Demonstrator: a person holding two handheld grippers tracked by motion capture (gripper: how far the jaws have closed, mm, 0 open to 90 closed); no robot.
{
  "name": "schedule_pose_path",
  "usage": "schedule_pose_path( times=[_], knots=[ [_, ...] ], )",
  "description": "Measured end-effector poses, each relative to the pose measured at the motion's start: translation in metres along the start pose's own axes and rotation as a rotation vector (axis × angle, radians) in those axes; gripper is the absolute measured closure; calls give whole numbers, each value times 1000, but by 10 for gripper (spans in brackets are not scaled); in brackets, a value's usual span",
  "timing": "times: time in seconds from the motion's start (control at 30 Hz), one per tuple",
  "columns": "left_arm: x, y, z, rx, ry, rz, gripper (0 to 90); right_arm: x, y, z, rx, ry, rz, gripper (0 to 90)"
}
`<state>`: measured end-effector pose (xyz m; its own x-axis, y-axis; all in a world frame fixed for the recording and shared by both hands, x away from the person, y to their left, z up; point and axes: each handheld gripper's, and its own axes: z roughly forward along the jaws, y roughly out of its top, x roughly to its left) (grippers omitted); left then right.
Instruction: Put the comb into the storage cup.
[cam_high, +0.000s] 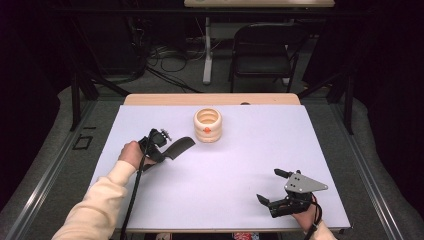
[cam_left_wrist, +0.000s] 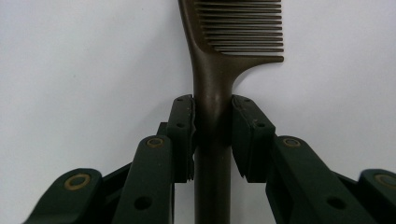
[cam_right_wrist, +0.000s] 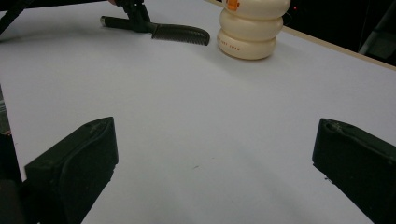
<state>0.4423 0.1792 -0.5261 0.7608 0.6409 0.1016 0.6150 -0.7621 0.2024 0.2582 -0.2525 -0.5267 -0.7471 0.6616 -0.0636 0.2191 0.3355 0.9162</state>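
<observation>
A cream ribbed holder (cam_high: 207, 125), built of stacked rounded rings with an open top and an orange mark on its front, stands upright on the white table (cam_high: 225, 170) toward its far edge. Beyond the table, a black folding chair (cam_high: 263, 50) stands on the grey floor, with cables (cam_high: 170, 57) lying to its left.

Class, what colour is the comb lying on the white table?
Dark brown; the comb shows best in the left gripper view.

White-topped table (cam_high: 215, 190) with a wooden far edge, dark comb (cam_high: 178, 147) lying left of centre, cream ribbed pot (cam_high: 207, 125) standing just beyond, toward the far side
</observation>
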Motion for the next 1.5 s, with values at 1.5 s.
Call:
schedule_pose_path(
  times=[1.5],
  knots=[
    [2, -45, -31, -303, -21, -128, 720, -1, 0, 0, 1, -2, 2, 0]
  ],
)
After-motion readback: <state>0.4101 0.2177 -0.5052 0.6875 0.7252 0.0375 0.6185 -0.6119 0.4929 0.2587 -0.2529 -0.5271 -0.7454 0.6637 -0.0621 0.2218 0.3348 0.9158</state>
